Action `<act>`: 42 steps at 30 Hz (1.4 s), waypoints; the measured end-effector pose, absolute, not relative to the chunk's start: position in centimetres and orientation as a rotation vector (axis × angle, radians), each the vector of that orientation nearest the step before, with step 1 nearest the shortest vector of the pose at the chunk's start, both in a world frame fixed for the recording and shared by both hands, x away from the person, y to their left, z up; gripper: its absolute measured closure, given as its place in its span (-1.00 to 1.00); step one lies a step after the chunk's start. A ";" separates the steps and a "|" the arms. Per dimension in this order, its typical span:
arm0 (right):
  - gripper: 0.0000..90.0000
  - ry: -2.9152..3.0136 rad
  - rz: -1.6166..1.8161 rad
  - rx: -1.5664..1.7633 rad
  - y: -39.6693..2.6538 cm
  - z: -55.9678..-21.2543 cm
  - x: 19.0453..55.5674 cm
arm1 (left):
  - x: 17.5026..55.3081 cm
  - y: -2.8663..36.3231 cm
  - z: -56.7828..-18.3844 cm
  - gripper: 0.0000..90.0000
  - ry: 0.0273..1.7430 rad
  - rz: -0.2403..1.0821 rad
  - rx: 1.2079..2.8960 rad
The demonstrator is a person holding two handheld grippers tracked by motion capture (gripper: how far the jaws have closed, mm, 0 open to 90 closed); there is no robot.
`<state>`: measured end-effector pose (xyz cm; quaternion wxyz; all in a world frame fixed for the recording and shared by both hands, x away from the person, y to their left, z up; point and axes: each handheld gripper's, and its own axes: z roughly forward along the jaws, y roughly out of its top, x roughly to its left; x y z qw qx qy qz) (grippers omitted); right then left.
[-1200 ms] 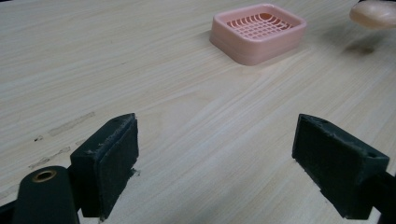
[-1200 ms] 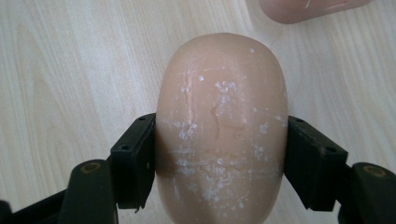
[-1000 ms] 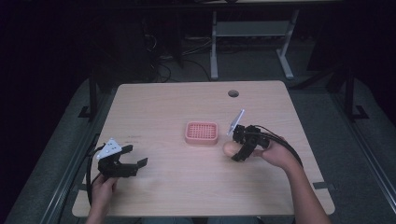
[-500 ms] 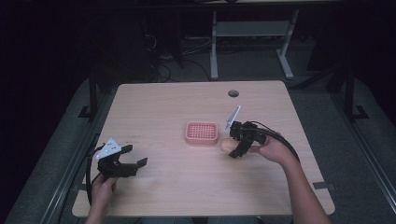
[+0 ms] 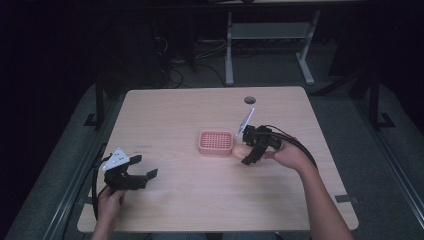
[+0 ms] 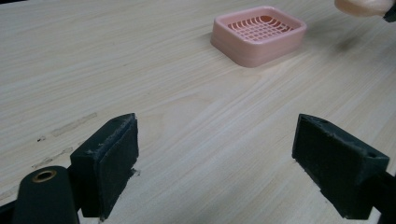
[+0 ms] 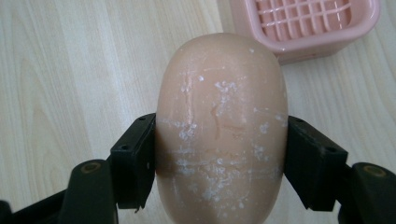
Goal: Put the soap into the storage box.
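- The pink soap dish [image 5: 216, 142] sits near the middle of the frame in the high view, on the light wood table [image 5: 190, 200]. Its gridded bottom is bare; nothing lies in it.
- In your left gripper view the same dish [image 6: 259, 33] shows at the upper right, and its slatted insert is bare there too.
- Your right gripper [image 5: 246, 156] holds a peach-coloured bar of soap [image 7: 222, 126], its jaws pressed against the bar's two long sides.
- In the high view the soap [image 5: 240, 150] sits just right of the dish's right edge, at centre frame. You cannot tell from the views whether it rests on the table or is lifted off it.
- In your right gripper view the dish [image 7: 306, 25] lies at the upper right, just beyond the bar's far end.
- The bar's face carries white flecks and scuffs. No brand stamp or lettering can be read on it, nor on the dish.
- Your left gripper [image 5: 136, 175] is at the lower left of the high view, well apart from the dish, its jaws spread wide with only table between them.
- A round cable hole [image 5: 250, 100] sits near the table's far edge, upper centre-right of the frame.
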<state>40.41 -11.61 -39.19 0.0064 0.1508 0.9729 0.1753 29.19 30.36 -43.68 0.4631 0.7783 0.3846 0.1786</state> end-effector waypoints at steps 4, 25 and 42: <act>-0.29 3.045 0.571 0.474 -11.6 -39.1 40.5 | 29.2 30.3 -43.7 -0.68 0.945 0.439 1.912; -0.29 3.052 0.558 0.458 -10.6 -38.9 41.8 | 29.2 30.4 -43.7 -0.68 0.943 0.442 1.907; -0.29 3.056 0.558 0.432 -9.4 -38.4 42.7 | 29.2 30.4 -43.6 -0.68 0.945 0.441 1.908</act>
